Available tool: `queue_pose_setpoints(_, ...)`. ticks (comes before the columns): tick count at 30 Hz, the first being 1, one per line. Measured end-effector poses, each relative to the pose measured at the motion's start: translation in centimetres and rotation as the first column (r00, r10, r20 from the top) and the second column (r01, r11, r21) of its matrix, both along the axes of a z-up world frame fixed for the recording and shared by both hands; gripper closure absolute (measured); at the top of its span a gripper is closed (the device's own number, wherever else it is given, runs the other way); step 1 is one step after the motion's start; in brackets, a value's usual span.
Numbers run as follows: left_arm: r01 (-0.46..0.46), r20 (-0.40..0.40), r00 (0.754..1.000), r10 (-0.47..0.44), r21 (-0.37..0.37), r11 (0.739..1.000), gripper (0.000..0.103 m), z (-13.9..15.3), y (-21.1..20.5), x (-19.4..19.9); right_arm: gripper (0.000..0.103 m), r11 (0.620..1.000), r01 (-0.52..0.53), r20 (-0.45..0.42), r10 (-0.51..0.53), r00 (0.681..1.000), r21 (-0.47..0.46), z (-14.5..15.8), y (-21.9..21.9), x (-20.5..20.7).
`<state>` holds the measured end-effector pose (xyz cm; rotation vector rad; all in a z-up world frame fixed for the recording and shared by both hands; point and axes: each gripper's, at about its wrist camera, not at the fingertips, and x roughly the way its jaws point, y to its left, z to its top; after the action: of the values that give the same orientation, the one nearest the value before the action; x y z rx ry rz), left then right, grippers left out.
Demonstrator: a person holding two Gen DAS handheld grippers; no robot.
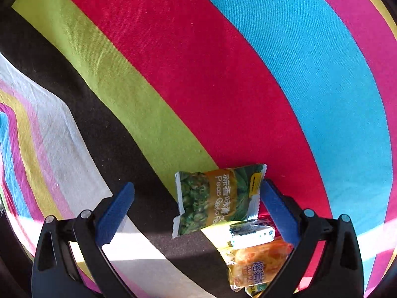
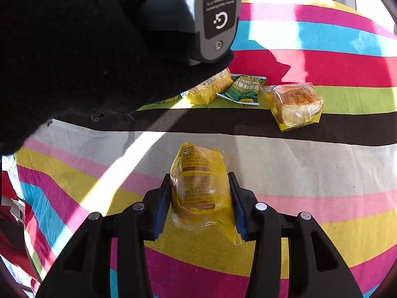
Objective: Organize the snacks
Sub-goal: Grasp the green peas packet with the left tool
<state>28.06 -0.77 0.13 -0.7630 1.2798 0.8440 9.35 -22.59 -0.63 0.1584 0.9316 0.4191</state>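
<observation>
Snacks are laid on a striped cloth (image 1: 223, 74). In the left wrist view, the left gripper (image 1: 196, 211) is spread wide, nothing held; a green pea packet (image 1: 213, 198), a small white packet (image 1: 250, 233) and an orange pastry (image 1: 255, 268) lie between its fingers. A yellow-wrapped cake (image 2: 201, 188) is clamped by the right gripper (image 2: 201, 196); beyond it, a clear-wrapped bun (image 2: 295, 104) is seen.

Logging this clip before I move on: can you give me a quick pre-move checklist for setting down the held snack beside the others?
1. Right hand-held gripper shut on yellow pastry pack: ok.
2. Pack squarely between the fingers: ok.
3. Left hand-held gripper open, holding nothing: ok.
4. Snack row on the striped cloth, with green pea packet and clear-wrapped cake, in sight: ok.
5. Free spot beside the row: cannot tell, a sleeve hides its left end.
</observation>
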Motion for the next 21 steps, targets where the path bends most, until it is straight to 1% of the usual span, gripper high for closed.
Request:
queue_pose_setpoints(3,0.035,0.044,0.998,-0.040,0.104,0.994,0.002,2.2,-0.8,0.5,0.059,1.000,0.003,-0.001,-0.003,1.000,0.009,0.0,-0.3,0.0)
queue_pose_setpoints(4,0.049,0.066,0.996,-0.057,0.113,0.992,0.002,2.7,-1.0,0.7,0.059,1.000,0.003,-0.001,-0.003,1.000,0.009,0.0,-0.4,0.0)
queue_pose_setpoints(5,0.070,0.071,0.994,-0.078,0.109,0.992,0.002,2.9,-1.3,0.9,0.059,1.000,0.003,0.000,-0.003,1.000,0.006,0.0,-0.3,0.0)
queue_pose_setpoints(6,0.083,0.058,0.994,-0.088,0.093,0.992,0.002,2.7,-1.3,1.0,0.059,1.000,0.003,0.001,-0.003,1.000,0.005,-0.1,-0.5,-0.1)
queue_pose_setpoints(8,0.052,0.045,0.998,-0.053,0.027,0.998,0.002,1.9,-1.0,0.8,0.059,1.000,0.007,-0.002,-0.007,1.000,0.017,-0.2,-0.6,0.0)
queue_pose_setpoints(10,0.031,0.029,0.999,-0.031,-0.004,1.000,0.002,1.2,-0.6,1.0,0.060,1.000,0.014,-0.006,-0.014,1.000,0.025,-0.1,-0.9,0.1)
queue_pose_setpoints(13,0.023,0.017,1.000,-0.023,-0.012,1.000,0.002,1.0,-0.2,1.6,0.061,1.000,0.017,-0.004,-0.017,1.000,0.017,0.0,-0.9,0.0)
queue_pose_setpoints(15,0.028,0.012,1.000,-0.028,-0.002,1.000,0.002,0.9,-0.2,2.3,0.060,1.000,0.016,-0.001,-0.016,1.000,0.003,0.1,-0.7,-0.1)
queue_pose_setpoints(17,0.034,0.015,0.999,-0.034,0.008,0.999,0.002,0.9,-1.2,3.2,0.060,1.000,0.016,-0.003,-0.016,1.000,0.009,0.2,-0.6,-0.1)
queue_pose_setpoints(19,0.069,0.007,0.998,-0.069,0.031,0.997,0.010,1.0,-2.8,3.1,0.060,1.000,0.016,-0.002,-0.016,1.000,0.012,0.2,-0.7,-0.2)
queue_pose_setpoints(20,0.098,-0.002,0.995,-0.098,0.045,0.994,0.024,1.4,-3.5,3.0,0.060,1.000,0.016,-0.002,-0.016,1.000,0.013,0.2,-0.7,-0.1)
queue_pose_setpoints(21,0.128,-0.010,0.992,-0.127,0.060,0.990,0.047,1.7,-4.4,2.7,0.060,1.000,0.017,-0.001,-0.017,1.000,0.014,0.2,-0.7,-0.2)
